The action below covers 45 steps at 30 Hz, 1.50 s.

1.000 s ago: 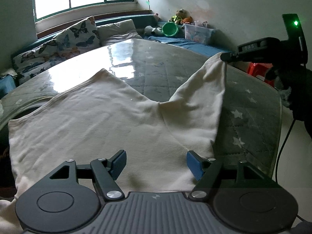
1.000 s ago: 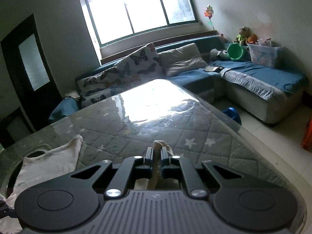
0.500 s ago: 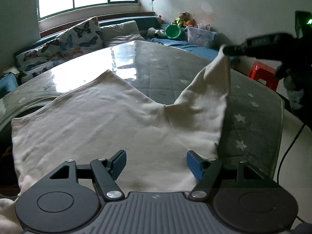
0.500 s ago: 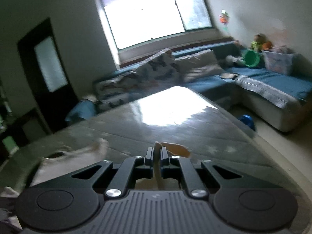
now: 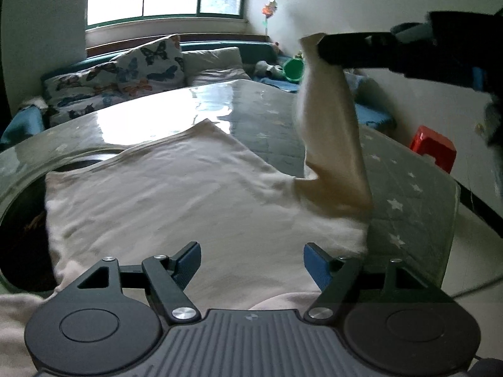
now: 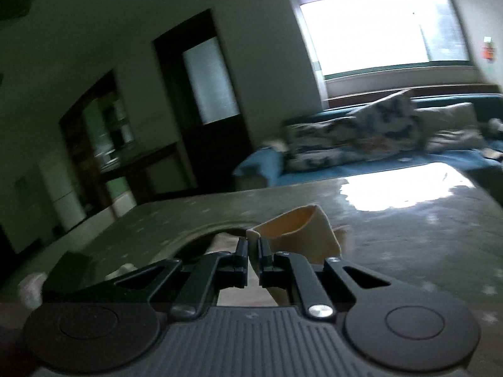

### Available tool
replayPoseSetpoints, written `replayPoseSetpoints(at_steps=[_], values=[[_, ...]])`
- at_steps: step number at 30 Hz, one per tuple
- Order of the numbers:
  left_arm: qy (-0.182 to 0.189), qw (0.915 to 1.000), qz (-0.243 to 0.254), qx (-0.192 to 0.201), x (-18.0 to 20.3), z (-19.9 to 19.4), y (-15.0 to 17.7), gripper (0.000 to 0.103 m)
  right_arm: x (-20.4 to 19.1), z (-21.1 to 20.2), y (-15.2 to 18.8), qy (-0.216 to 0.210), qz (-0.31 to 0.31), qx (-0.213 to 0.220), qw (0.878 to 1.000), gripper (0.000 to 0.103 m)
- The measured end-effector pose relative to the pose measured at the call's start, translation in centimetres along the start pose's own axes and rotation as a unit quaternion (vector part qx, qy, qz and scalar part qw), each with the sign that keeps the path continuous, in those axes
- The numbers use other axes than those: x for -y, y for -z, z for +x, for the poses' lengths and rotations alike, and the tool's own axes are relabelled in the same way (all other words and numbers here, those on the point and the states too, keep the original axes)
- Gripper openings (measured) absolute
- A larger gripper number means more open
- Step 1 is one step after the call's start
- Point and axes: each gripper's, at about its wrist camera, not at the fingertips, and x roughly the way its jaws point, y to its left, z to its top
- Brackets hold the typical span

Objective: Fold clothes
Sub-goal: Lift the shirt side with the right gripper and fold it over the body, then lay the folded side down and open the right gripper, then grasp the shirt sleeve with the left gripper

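A: What's hard to make out?

B: The right view is blurred; the cream garment (image 5: 176,194) runs under the left gripper (image 5: 251,259), cut off below.

A: Texture?

B: Soft, wrinkled knit, flat on a glossy star-quilted table (image 5: 408,188).

A: The grippers?

B: Left spread wide above it; right gripper (image 6: 253,249) pinching 1 lifted corner, sofa cushions (image 5: 147,66) behind

Home living room: sofa (image 5: 217,62), butterfly cushions (image 5: 151,66), window (image 6: 374,28).
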Motion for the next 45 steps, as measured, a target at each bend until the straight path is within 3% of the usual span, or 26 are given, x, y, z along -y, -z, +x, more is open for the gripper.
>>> replayPoseSetpoints(at_steps=[5, 7, 11, 13, 18, 24, 30, 38, 39, 40, 43, 45], values=[[-0.004, 0.9997, -0.026, 0.004, -1.5, -0.6, 0.6, 0.075, -3.4, 3.0, 1.2, -0.057, -0.021, -0.042, 0.997, 0.006], [-0.006, 0.9994, -0.034, 0.005, -2.0, -0.8, 0.9, 0.077, -4.5, 3.7, 1.9, -0.076, -0.022, -0.058, 0.995, 0.012], [-0.013, 0.9988, -0.046, -0.006, -3.0, -0.7, 1.5, 0.077, -5.3, 3.3, 2.8, -0.08, -0.031, -0.064, 0.994, 0.014], [-0.014, 0.9986, -0.049, -0.011, -3.3, -0.7, 1.7, 0.077, -5.0, 2.7, 3.0, -0.074, -0.029, -0.064, 0.995, 0.023], [-0.011, 0.9983, -0.056, -0.008, -3.8, -1.1, 2.2, 0.077, -2.3, 1.0, 4.0, -0.002, -0.046, -0.077, 0.996, 0.04], [-0.008, 0.9972, -0.074, -0.003, -4.4, -1.4, 2.2, 0.074, 1.1, -1.4, 6.5, 0.086, -0.064, -0.109, 0.988, 0.056], [-0.017, 0.9978, -0.064, 0.005, -4.2, -2.0, 2.2, 0.074, 1.8, -1.8, 8.9, 0.113, -0.08, -0.13, 0.982, 0.061], [-0.087, 0.9958, 0.022, 0.02, -2.5, -2.4, 2.9, 0.074, 1.8, -0.3, 9.5, 0.124, -0.08, -0.116, 0.982, 0.064], [-0.092, 0.9949, 0.032, 0.027, -2.2, -2.6, 2.9, 0.07, 1.9, -0.3, 9.4, 0.124, -0.077, -0.113, 0.983, 0.065], [-0.093, 0.9942, 0.043, 0.032, -2.1, -2.7, 3.0, 0.056, 1.9, -0.3, 9.4, 0.123, -0.074, -0.11, 0.983, 0.065], [-0.085, 0.9937, 0.064, 0.036, -1.6, -2.6, 3.0, 0.029, 1.8, 0.1, 9.4, 0.123, -0.074, -0.111, 0.983, 0.067], [-0.087, 0.9919, 0.082, 0.042, -1.3, -2.6, 3.1, 0.017, 1.6, 0.4, 9.6, 0.119, -0.076, -0.114, 0.983, 0.067]])
